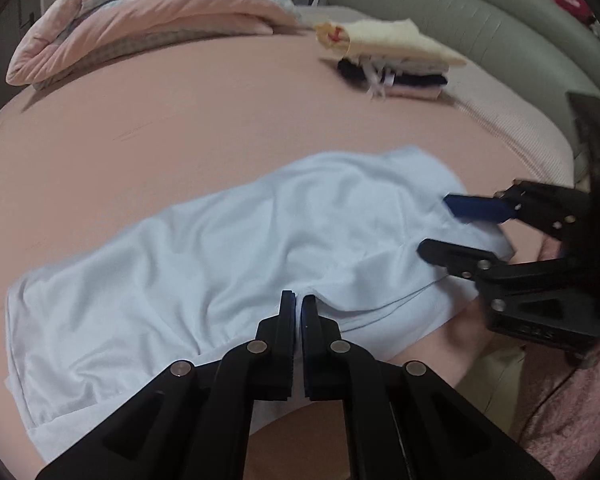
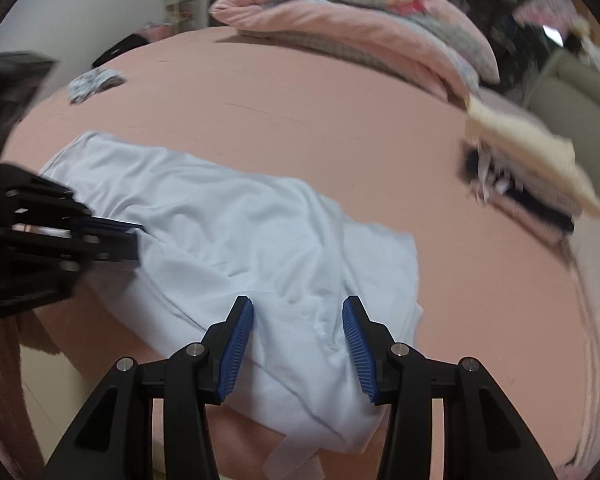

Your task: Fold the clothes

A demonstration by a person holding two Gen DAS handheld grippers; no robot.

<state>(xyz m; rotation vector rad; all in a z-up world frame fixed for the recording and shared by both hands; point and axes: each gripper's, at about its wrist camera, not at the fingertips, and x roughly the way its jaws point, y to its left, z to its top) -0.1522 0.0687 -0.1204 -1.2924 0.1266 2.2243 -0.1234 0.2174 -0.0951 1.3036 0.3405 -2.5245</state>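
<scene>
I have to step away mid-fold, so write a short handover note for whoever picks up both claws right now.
Left claw: shut on the near edge of the pale blue garment.
Right claw: open, fingers either side of a bunched part of the garment's near edge, gripping nothing.
Garment: spread out and wrinkled on the pink bed sheet, not clearly folded yet.
Done: a stack of folded clothes sits further back on the bed.
Left: close the right claw on the edge, fold the garment, add it to the stack. A small crumpled grey item lies at the bed's far corner.

Pale blue garment (image 1: 204, 256) on plain pink sheet (image 1: 180, 120).
</scene>
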